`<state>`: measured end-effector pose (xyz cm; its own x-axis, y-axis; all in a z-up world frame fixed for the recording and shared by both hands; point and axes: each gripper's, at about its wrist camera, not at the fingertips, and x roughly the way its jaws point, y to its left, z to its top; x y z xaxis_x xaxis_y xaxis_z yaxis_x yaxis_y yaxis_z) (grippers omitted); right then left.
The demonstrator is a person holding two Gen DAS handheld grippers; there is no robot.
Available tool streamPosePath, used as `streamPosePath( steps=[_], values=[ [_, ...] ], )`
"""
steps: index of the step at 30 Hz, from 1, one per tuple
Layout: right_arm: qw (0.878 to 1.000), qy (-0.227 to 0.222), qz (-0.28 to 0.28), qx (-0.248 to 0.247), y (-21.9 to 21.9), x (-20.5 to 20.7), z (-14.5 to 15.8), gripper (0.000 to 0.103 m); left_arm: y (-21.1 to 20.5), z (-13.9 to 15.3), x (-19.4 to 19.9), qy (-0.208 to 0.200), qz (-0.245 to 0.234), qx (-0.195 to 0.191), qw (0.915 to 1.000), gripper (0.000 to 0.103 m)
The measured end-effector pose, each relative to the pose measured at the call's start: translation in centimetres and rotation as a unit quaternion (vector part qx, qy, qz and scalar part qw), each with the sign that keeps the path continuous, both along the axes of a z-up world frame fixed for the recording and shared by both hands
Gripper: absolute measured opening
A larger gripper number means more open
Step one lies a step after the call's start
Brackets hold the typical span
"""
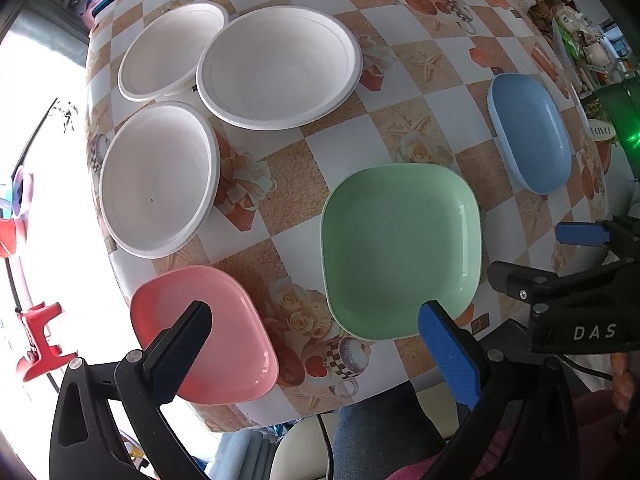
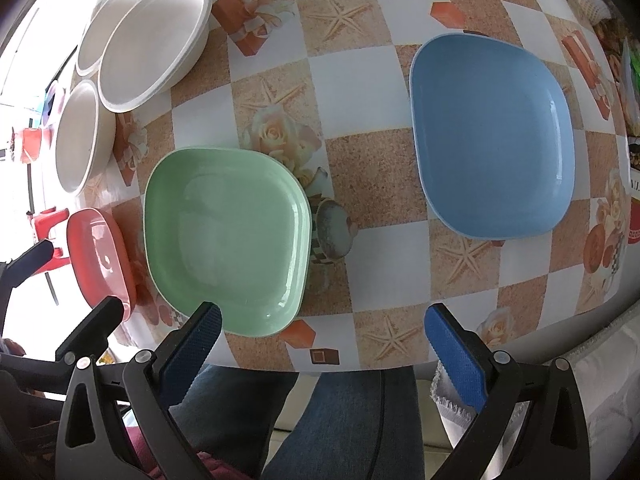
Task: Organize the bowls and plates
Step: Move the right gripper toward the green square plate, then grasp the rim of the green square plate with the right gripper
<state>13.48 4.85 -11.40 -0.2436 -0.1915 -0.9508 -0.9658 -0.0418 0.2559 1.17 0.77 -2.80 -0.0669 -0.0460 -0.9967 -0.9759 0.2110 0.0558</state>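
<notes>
Plates and bowls lie spread over the desk (image 1: 400, 80), which wears a checkered cloth printed with roses and starfish. Three white round bowls sit at the far left: the largest white bowl (image 1: 280, 68) overlaps the rim of a second white bowl (image 1: 168, 52) behind it, and a third white bowl (image 1: 158, 180) sits nearer, apart from both. A pink square plate (image 1: 224, 336) rests at the near left corner of the desk, a green square plate (image 2: 228, 240) near the front edge in the middle, and a blue square plate (image 2: 492, 140) well apart to the right. The left claw (image 1: 316, 340) hangs spread wide above the near edge, empty, between the pink and green plates. The right claw (image 2: 324, 344) is likewise spread and empty, just in front of the green plate. Jeans-clad legs (image 2: 344, 420) show below the desk edge.
</notes>
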Motion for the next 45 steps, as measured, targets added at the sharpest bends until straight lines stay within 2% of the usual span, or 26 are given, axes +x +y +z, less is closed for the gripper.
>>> streamPosePath(
  steps=[5, 17, 24, 32, 40, 45],
  values=[
    [1.0, 0.007, 0.0, -0.028, 0.0, 0.2, -0.4, 0.102, -0.1, -0.6, -0.2, 0.007, 0.002, -0.001, 1.0, 0.103],
    [0.999, 0.004, 0.003, -0.048, -0.3, -0.4, -1.5, 0.102, 0.0, -2.8, -0.6, 0.033, -0.002, 0.001, 0.9995, 0.103],
    [0.999, -0.014, 0.003, -0.039, -0.7, -1.0, -3.6, 0.102, 0.4, -5.0, -0.4, 0.04, -0.008, -0.008, 0.9991, 0.103],
    [0.998, -0.041, 0.016, -0.051, -1.7, -1.2, -6.6, 0.102, 0.7, -7.4, 0.5, 0.052, -0.017, -0.012, 0.9984, 0.103],
    [0.998, -0.044, -0.002, -0.04, -2.5, 0.8, -7.6, 0.102, 1.0, -9.7, 1.2, 0.067, -0.021, -0.003, 0.9975, 0.103],
    [0.998, -0.051, -0.009, -0.032, -2.3, 0.1, -7.2, 0.102, 2.0, -10.4, 0.5, 0.054, -0.005, -0.008, 0.9985, 0.102]
  ],
)
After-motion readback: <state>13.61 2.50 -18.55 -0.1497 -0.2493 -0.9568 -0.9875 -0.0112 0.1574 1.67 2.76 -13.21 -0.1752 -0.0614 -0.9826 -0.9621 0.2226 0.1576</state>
